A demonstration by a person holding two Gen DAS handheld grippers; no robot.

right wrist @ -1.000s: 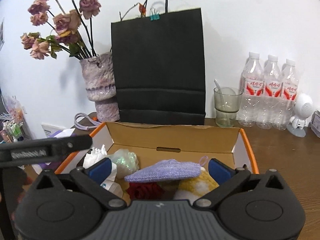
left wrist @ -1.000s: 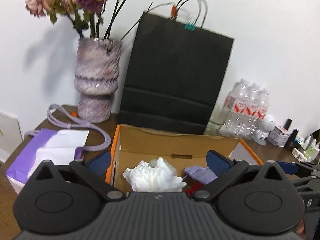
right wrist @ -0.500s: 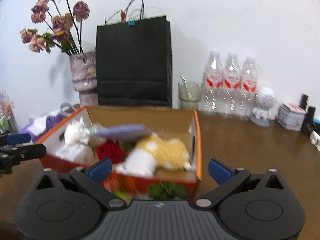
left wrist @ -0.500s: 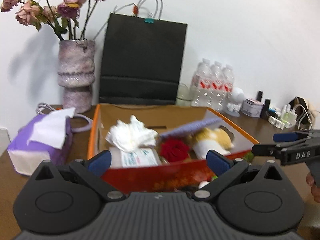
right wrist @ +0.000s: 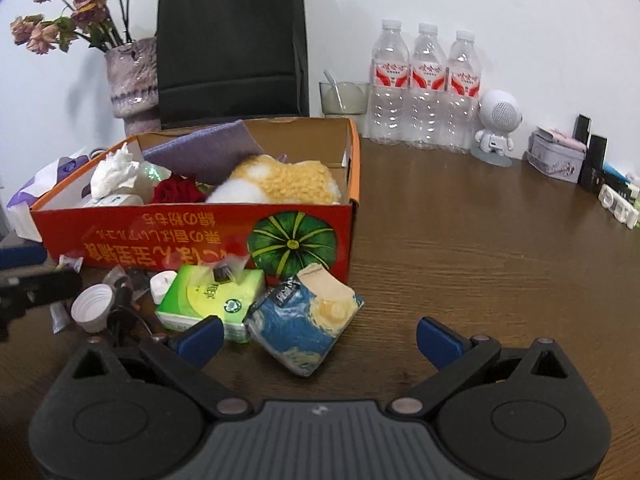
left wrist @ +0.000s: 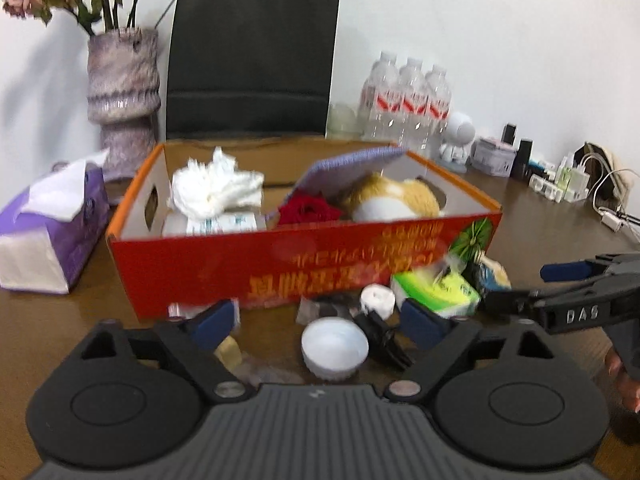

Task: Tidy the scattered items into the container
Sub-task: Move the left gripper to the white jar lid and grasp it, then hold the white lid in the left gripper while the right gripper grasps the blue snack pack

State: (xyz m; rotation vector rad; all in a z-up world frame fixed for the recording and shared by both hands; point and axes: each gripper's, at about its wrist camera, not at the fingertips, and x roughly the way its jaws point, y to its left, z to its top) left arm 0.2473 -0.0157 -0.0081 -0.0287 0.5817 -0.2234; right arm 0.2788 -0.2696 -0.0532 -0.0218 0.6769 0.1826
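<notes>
- Holding crumpled tissue [left wrist: 216,190], a red rose [left wrist: 308,210], a plush toy [left wrist: 394,200] and a purple cloth [right wrist: 208,152], the box [left wrist: 304,268] sits on the worktop [right wrist: 500,240].
- Before it lie a green tissue pack [right wrist: 212,296], blue pack [right wrist: 300,320] and white cup [left wrist: 334,346].
- Left gripper [left wrist: 316,320]: jaws open, just narrowing, around the cup without touching.
- Right gripper [right wrist: 320,334], marked "DAS": jaws wide, empty.

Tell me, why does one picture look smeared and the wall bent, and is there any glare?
Left wrist view: motion blur smears the red box lettering and the vase. Right wrist view: sharper, the water bottles read crisply. Both views: fisheye bending curves the black bag edges, with dark corners. No harsh glare; soft flower shadows fall on the wall.
</notes>
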